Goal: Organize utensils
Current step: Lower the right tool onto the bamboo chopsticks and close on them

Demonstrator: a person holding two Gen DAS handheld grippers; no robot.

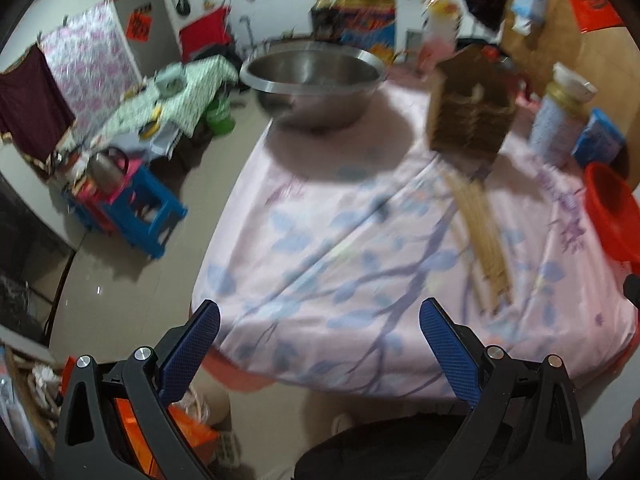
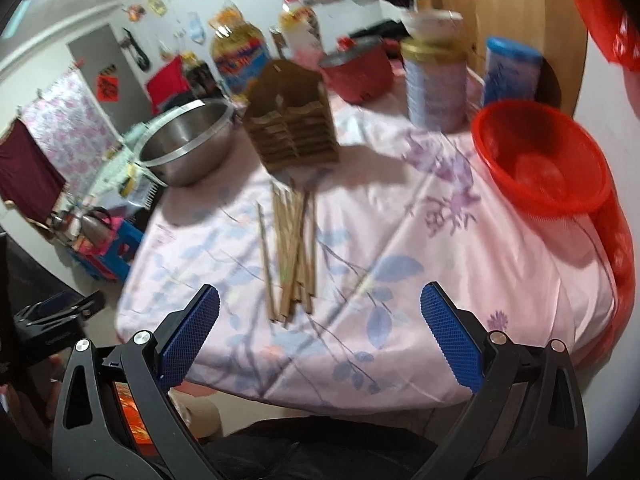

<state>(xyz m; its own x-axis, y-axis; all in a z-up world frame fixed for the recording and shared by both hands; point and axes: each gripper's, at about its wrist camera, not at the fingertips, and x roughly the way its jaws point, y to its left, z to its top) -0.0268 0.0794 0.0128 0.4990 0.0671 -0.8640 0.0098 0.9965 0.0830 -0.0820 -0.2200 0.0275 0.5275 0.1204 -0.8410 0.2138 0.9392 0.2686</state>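
Left wrist view.
- My left gripper: jaws spread wide, nothing between the blue pads; it hangs over the near edge of the table, which wears a pink cloth printed with blue leaves.
- Chopsticks: a loose bundle lying flat on the cloth at about 1 o'clock from my jaws, running away from me toward the holder. Well apart from the pads.
- Wooden utensil holder: upright at 1 o'clock, just beyond the far ends of the chopsticks; picture too blurred to tell whether they touch.
- Steel bowl: at 12 o'clock, far side of the table.
- Red basket: at 2 o'clock, at the right edge of the table.
- Tin: at 1 to 2 o'clock, right of the holder.
- Blue stool: on the floor at 10 o'clock.

Right wrist view.
- My right gripper: jaws likewise wide apart and empty, above the near edge of the table.
- Chopsticks: at 12 o'clock, slightly left, near ends close ahead of my left pad, one stick lying a little apart on the left side.
- Utensil holder: at 12 o'clock behind the bundle, standing upright.
- Steel bowl: at 11 o'clock, beside the holder.
- Red basket: at 2 o'clock.
- Tin: at 1 o'clock, far side.
- Left gripper: partly seen at 9 o'clock, off the table edge.
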